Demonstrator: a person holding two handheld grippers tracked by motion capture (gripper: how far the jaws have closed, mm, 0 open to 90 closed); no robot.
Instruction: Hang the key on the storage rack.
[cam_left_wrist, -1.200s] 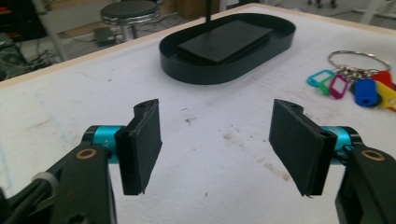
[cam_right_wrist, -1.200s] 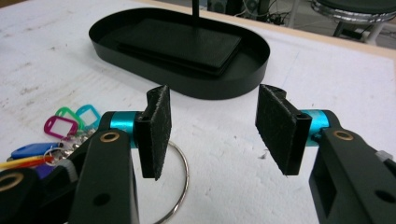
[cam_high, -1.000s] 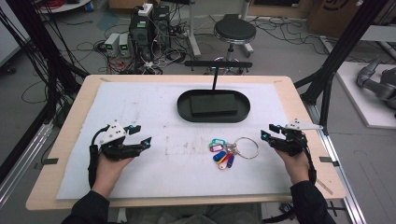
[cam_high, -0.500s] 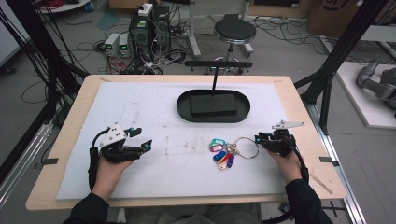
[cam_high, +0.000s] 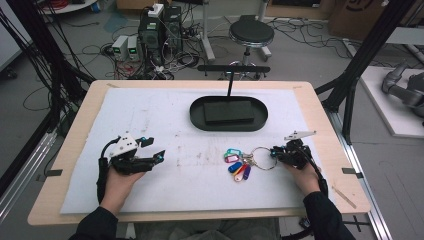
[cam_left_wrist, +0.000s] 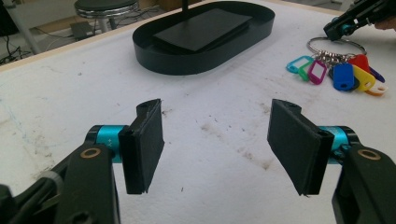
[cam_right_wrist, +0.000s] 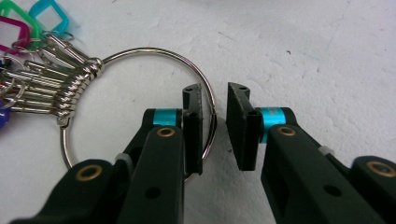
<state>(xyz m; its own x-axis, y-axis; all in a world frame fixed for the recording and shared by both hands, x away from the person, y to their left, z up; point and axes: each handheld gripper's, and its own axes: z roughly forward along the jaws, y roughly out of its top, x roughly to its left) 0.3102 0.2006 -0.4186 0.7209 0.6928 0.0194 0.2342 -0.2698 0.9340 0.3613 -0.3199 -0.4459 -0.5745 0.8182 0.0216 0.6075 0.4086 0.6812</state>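
A metal key ring (cam_high: 262, 157) with several coloured tags (cam_high: 237, 162) lies on the white mat, right of centre. My right gripper (cam_high: 276, 152) is down at the ring's right side. In the right gripper view its jaws (cam_right_wrist: 215, 93) straddle the ring's wire (cam_right_wrist: 140, 50). They have just been closing, and a narrow gap still shows, with the wire against the left pad (cam_right_wrist: 194, 130). My left gripper (cam_high: 152, 149) rests at the left of the mat, its jaws (cam_left_wrist: 219, 140) wide open with nothing between them. The left gripper view also shows the tags (cam_left_wrist: 343, 74) and the right gripper (cam_left_wrist: 334, 30).
A black oval tray (cam_high: 197, 117) holding a flat black block and an upright post stands at the back middle of the mat. Its wall (cam_left_wrist: 187, 63) lies ahead of my left gripper. Beyond the table are a stool (cam_high: 251, 34), cables and computer boxes.
My right gripper moved left and down to the key ring, and its jaws narrowed around the ring's wire. The left gripper and the keys stayed put.
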